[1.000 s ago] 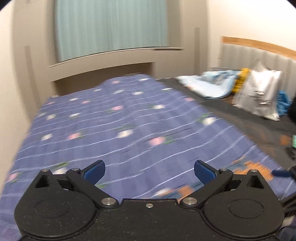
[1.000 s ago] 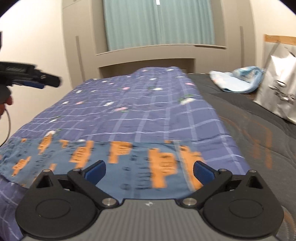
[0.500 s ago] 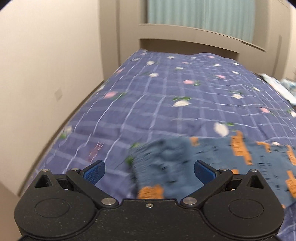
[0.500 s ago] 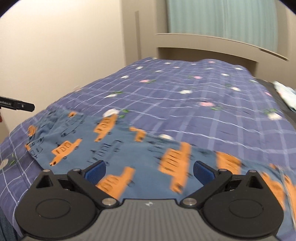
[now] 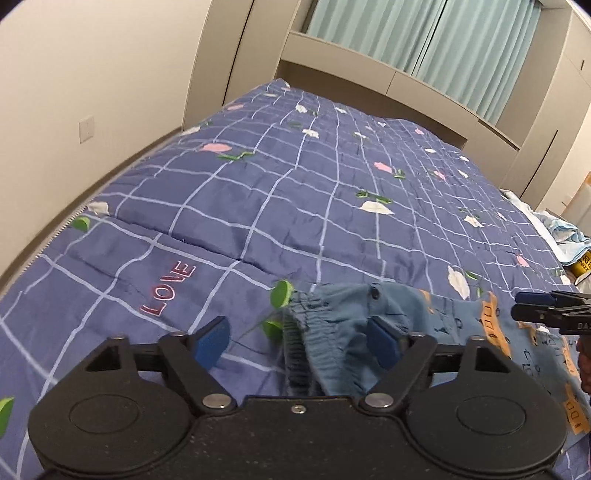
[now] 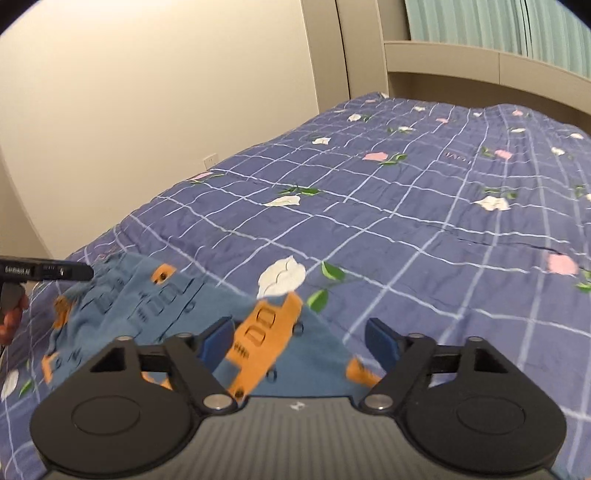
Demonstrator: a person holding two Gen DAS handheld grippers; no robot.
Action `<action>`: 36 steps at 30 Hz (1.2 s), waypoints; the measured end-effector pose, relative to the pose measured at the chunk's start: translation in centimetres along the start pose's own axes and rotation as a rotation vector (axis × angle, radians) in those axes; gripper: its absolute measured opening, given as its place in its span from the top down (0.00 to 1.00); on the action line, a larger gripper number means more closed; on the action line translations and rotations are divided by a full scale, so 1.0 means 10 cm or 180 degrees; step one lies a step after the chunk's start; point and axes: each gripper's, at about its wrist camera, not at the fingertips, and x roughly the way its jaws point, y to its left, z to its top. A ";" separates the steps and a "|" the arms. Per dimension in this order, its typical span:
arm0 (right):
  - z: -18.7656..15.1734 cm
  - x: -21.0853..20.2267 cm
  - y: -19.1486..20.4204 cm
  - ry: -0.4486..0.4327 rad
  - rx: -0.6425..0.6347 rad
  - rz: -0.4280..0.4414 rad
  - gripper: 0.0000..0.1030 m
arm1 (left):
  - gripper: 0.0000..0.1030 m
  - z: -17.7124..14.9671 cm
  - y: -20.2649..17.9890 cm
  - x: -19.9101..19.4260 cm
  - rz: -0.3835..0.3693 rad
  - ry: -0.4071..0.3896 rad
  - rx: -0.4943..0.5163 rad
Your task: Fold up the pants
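Observation:
Blue pants with orange car prints (image 6: 147, 295) lie flat on the purple checked quilt (image 5: 295, 184). In the left wrist view their elastic waistband (image 5: 325, 332) sits between the blue pads of my left gripper (image 5: 297, 338). The jaws are closing and the pads do not press the cloth. In the right wrist view the other end of the pants (image 6: 280, 350) lies between the pads of my right gripper (image 6: 299, 341), also closing and not pressing. Each gripper shows in the other's view: the right gripper (image 5: 546, 312), the left gripper (image 6: 44, 271).
The bed's left edge runs along a cream wall (image 5: 74, 92). A beige shelf (image 5: 388, 70) and teal curtains (image 5: 443, 33) stand behind the bed's head. A light-blue cloth (image 5: 565, 229) lies at the far right. A hand (image 6: 9, 317) shows at the left edge.
Both grippers swung left across the bed and came down over the two ends of the pants. Their jaws have narrowed from full width.

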 end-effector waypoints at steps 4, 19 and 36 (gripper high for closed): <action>0.05 0.20 -0.04 0.0105 0.0009 0.0082 0.34 | 0.57 0.04 0.08 0.14 -0.0202 0.0115 -0.0134; 0.10 0.38 0.05 0.0109 -0.0193 -0.0133 0.94 | 0.94 0.11 -0.28 0.18 0.0281 0.0060 0.0410; -0.76 -1.08 -0.07 -0.0224 -0.0036 -0.0805 0.00 | 0.01 0.02 -1.48 0.02 0.0219 0.0029 0.0830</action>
